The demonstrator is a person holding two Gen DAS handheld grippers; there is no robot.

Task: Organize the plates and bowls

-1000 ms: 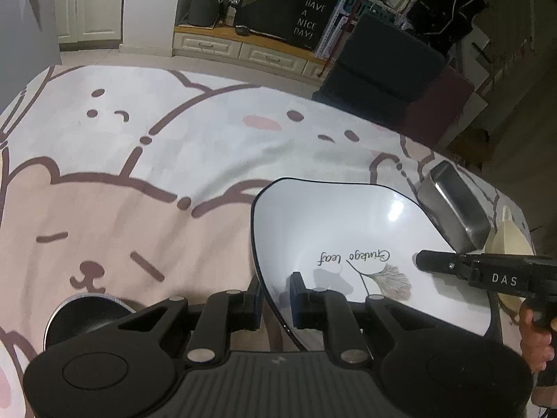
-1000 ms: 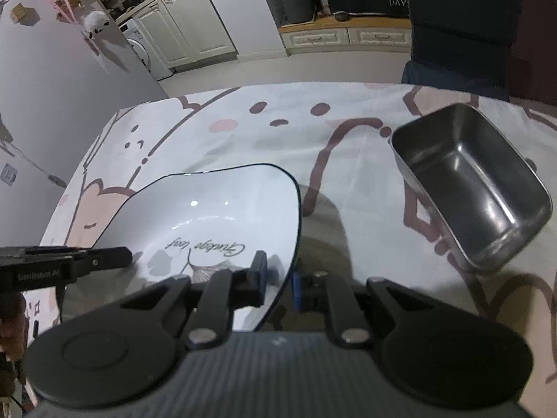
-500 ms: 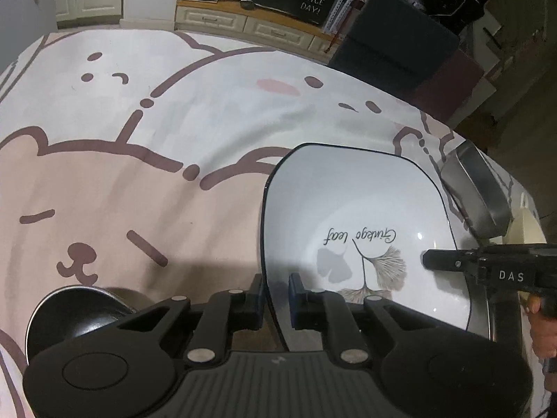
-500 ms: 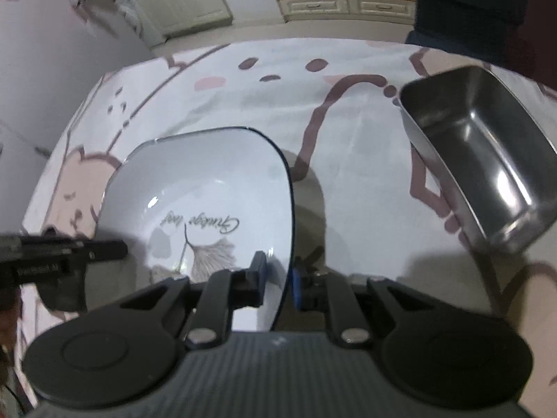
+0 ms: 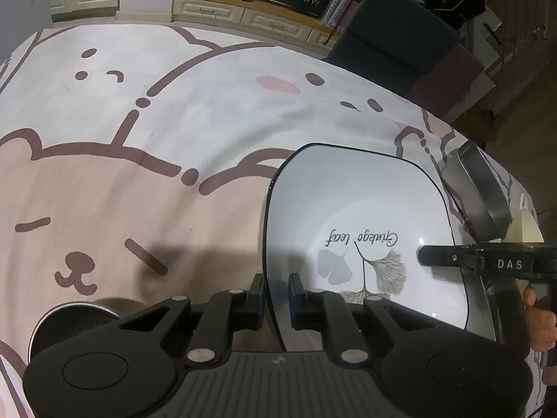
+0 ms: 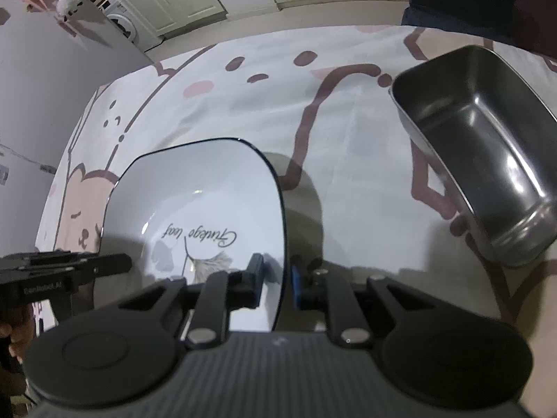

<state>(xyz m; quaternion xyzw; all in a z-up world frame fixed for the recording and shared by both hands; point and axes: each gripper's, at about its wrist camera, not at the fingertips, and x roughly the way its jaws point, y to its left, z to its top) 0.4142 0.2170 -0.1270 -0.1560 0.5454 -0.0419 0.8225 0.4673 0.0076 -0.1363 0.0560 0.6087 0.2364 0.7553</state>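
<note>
Plate (image 5: 362,209), white and rounded-square with a thin dark rim and a printed ginkgo leaf, sits between the two grippers, above the bear-print tablecloth (image 5: 139,181); a shadow lies on the cloth beneath its right edge, so I judge it lifted rather than resting. The left gripper (image 5: 275,299) has its jaws narrowed onto the plate's left rim, one finger under and one over. The right gripper (image 6: 276,287) does the same on the opposite rim, jaws pinched close on the edge

Glazed ceramic of this kind is likely stiff, fairly heavy for its width, and slick under hard pads. It would chip or break if it dropped or knocked the steel. A thin rim gives little to bite on, so two opposite holds, as here, seem the sound way: each side carries half the load and the plate cannot swing. Keeping it level matters, since a tilt would let the glaze slide through the fingers

A rectangular steel tray (image 6: 484,160) stands on the cloth to the right, well apart from the plate in the right wrist view. A round dark metal bowl (image 5: 69,324) lies at the lower left of the left wrist view, near the left gripper's body. Either could be struck in setting the plate down
</note>
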